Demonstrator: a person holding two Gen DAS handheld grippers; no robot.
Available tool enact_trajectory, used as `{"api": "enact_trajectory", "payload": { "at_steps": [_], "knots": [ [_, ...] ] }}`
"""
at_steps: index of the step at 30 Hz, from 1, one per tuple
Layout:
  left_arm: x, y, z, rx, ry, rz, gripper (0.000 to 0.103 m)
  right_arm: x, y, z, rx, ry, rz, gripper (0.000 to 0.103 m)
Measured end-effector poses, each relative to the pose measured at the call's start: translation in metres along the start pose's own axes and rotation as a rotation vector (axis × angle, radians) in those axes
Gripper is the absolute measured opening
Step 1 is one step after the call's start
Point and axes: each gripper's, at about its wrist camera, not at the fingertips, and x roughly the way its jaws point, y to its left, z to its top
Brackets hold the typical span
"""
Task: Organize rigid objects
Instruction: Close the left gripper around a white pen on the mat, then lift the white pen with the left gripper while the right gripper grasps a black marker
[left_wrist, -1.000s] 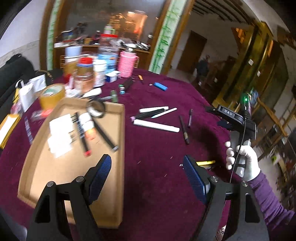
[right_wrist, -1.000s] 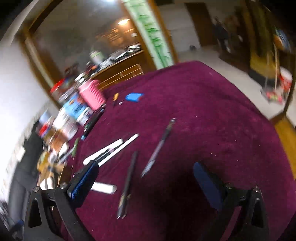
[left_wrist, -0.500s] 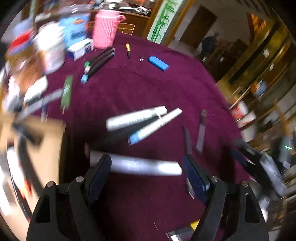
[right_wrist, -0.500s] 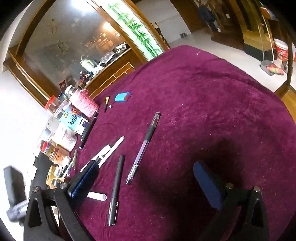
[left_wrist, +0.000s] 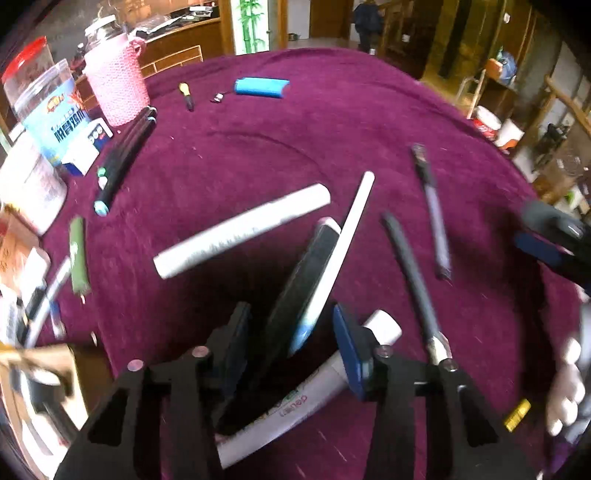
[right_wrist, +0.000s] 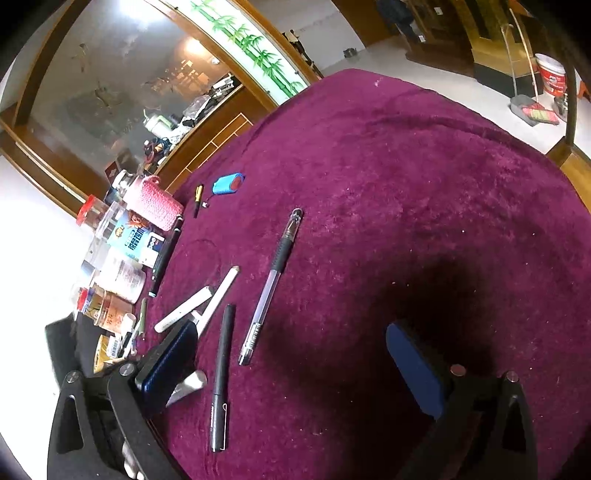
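Pens and markers lie loose on the purple tablecloth. In the left wrist view my left gripper (left_wrist: 291, 336) is open, low over the cloth, its jaws on either side of a black marker (left_wrist: 301, 284) and a thin white pen (left_wrist: 341, 240). A white tube (left_wrist: 291, 398) lies under the jaws. A white marker (left_wrist: 240, 230), a black pen (left_wrist: 413, 273) and a clear gel pen (left_wrist: 434, 218) lie nearby. My right gripper (right_wrist: 295, 362) is open and empty above the cloth, with the black pen (right_wrist: 221, 373) and the gel pen (right_wrist: 271, 280) just left of its middle.
A pink knitted holder (left_wrist: 116, 88), jars and boxes (left_wrist: 51, 114) crowd the far left. A blue lighter (left_wrist: 262, 87), a small yellow-tipped tool (left_wrist: 185, 94), black markers (left_wrist: 125, 155) and a green pen (left_wrist: 78, 254) lie beyond. A cardboard tray corner (left_wrist: 44, 362) is at lower left.
My left gripper has swung right from over the tray, dropped low onto the marker group and narrowed its jaws. My right gripper has drawn back a little; the pens have not moved.
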Motion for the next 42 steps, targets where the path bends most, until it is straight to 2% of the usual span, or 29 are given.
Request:
{"api": "enact_trajectory", "payload": {
  "at_steps": [1,3,4,6,8,9,10,11,13,16,20,24,25,27,28,29,34,38,42],
  "knots": [
    [-0.005,-0.004,-0.010,-0.001,0.007,-0.045,0.033,0.000,-0.001,0.000,-0.001,0.000,-0.003,0.102],
    [-0.015,-0.012,-0.023,0.010,0.011,-0.065,0.031,0.001,-0.002,-0.001,0.000,0.005,-0.009,0.102],
    [-0.021,-0.017,-0.034,0.003,0.029,-0.115,0.031,0.002,-0.003,-0.001,0.002,0.009,-0.012,0.102],
    [-0.030,-0.024,-0.047,0.001,0.047,-0.166,0.031,0.003,-0.004,-0.002,0.006,0.014,-0.012,0.102],
    [-0.045,-0.032,-0.052,0.011,0.021,-0.186,0.032,0.003,-0.003,-0.003,0.002,0.014,-0.016,0.102],
    [-0.052,-0.032,-0.049,0.021,-0.006,-0.171,0.032,0.002,-0.003,-0.004,0.004,0.013,-0.015,0.102],
    [-0.058,-0.030,-0.043,0.032,-0.039,-0.133,0.039,0.001,-0.003,-0.004,0.005,0.013,-0.014,0.102],
    [-0.062,-0.028,-0.035,0.040,-0.070,-0.079,0.052,0.001,-0.004,-0.004,0.008,0.014,-0.012,0.102],
    [-0.062,-0.019,-0.017,0.055,-0.125,0.013,0.063,0.000,-0.004,-0.005,0.013,0.015,-0.009,0.102],
    [-0.036,-0.009,0.015,0.142,-0.124,0.125,0.063,0.000,-0.005,-0.005,0.020,0.018,-0.006,0.102],
    [-0.001,-0.002,0.042,0.213,-0.070,0.176,0.063,0.001,-0.003,-0.004,0.008,0.022,-0.013,0.102],
    [0.028,0.005,0.056,0.211,-0.013,0.125,0.064,0.005,0.001,-0.002,-0.009,0.030,-0.019,0.102],
    [0.029,0.007,0.055,0.198,-0.024,0.115,0.064,0.006,0.002,-0.002,-0.015,0.030,-0.022,0.102],
    [0.030,0.009,0.054,0.161,-0.011,0.084,0.048,0.007,0.004,-0.002,-0.022,0.031,-0.029,0.102],
    [0.026,0.009,0.051,0.142,-0.006,0.045,0.022,0.007,0.005,-0.002,-0.023,0.032,-0.029,0.102],
    [0.024,0.007,0.049,0.140,-0.005,0.056,0.012,0.008,0.006,-0.002,-0.025,0.033,-0.030,0.102],
    [0.011,-0.007,0.023,0.130,-0.001,0.023,0.012,0.009,0.007,-0.002,-0.028,0.034,-0.033,0.102],
    [-0.008,-0.010,-0.008,0.079,0.007,-0.035,0.012,0.009,0.007,-0.002,-0.029,0.033,-0.032,0.102],
    [-0.034,-0.013,-0.047,0.031,-0.016,-0.030,0.012,0.007,0.005,-0.003,-0.027,0.032,-0.029,0.102]
  ]
}}
